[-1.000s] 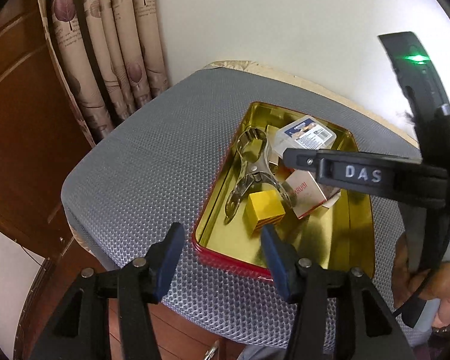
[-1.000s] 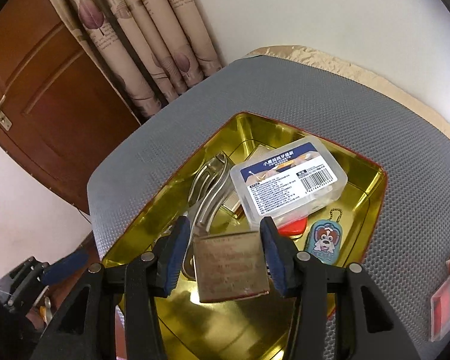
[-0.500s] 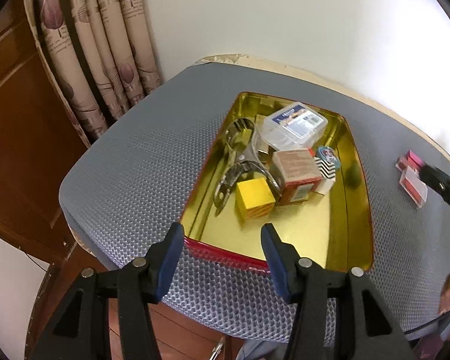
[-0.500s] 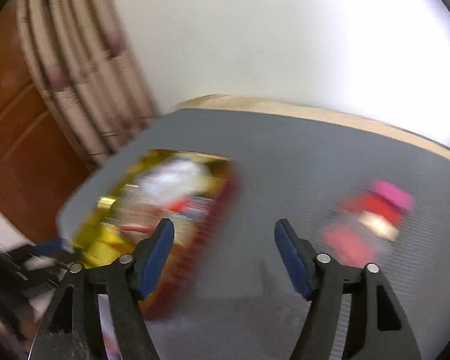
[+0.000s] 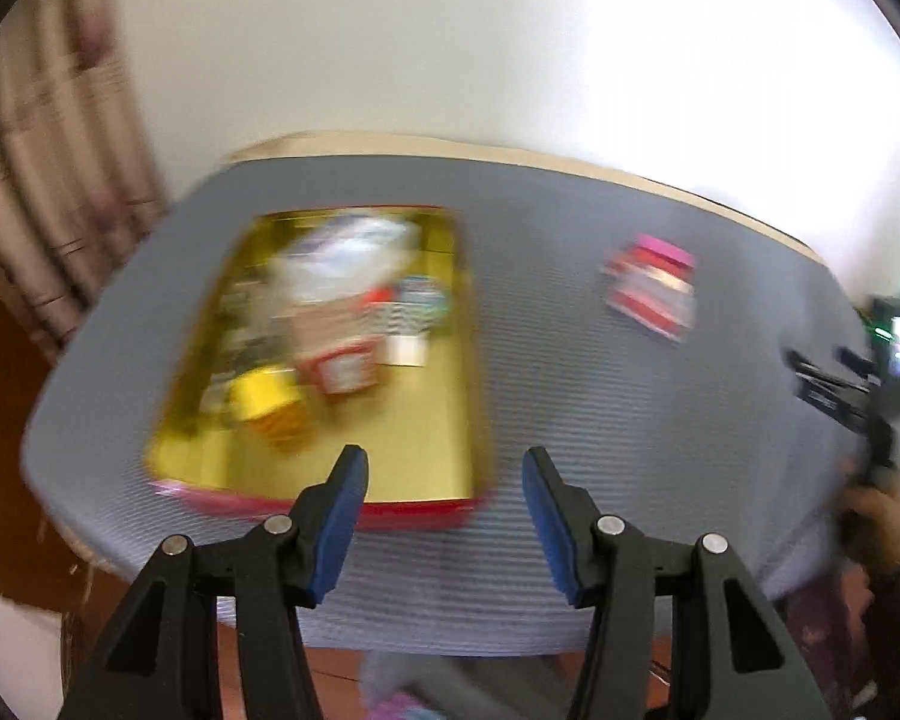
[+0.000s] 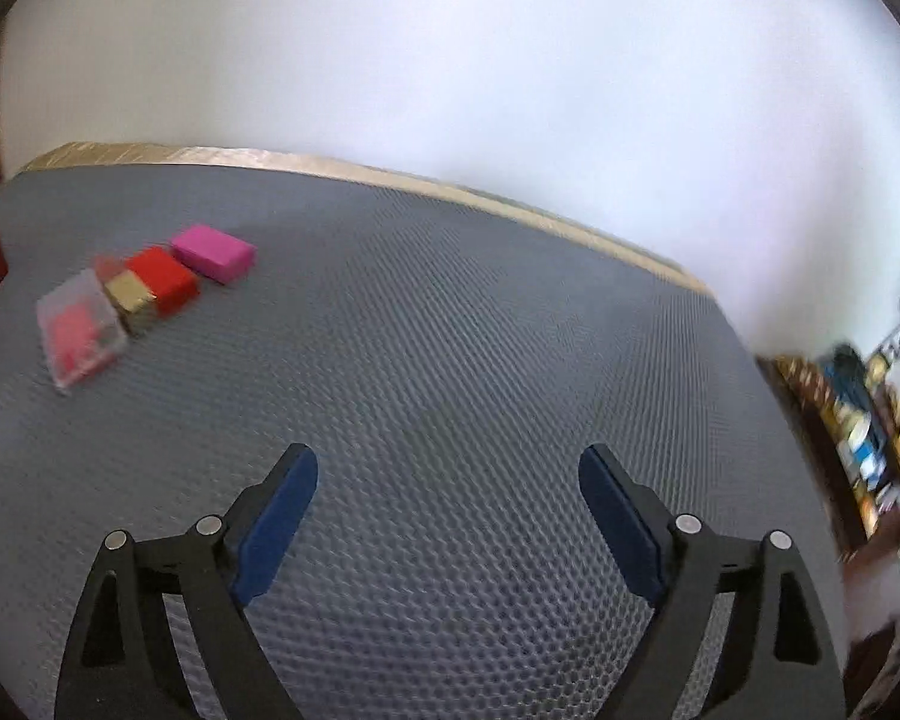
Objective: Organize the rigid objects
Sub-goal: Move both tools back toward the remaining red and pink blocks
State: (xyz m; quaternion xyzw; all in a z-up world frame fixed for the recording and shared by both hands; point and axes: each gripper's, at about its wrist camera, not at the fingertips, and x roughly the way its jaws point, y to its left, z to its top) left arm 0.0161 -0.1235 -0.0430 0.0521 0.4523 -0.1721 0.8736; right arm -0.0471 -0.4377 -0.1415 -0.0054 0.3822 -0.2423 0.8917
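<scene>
My left fingers (image 5: 444, 474) stand apart and empty above the near red rim of the gold tin (image 5: 450, 420), whose blurred contents lie ahead and to the left. My right fingers (image 6: 448, 474) are spread wide, holding nothing, over the bare grey desk (image 6: 480, 360). The pink box (image 6: 213, 252), red box (image 6: 163, 279), small gold block (image 6: 127, 293) and clear case (image 6: 80, 333) sit clustered well off to their left.
</scene>
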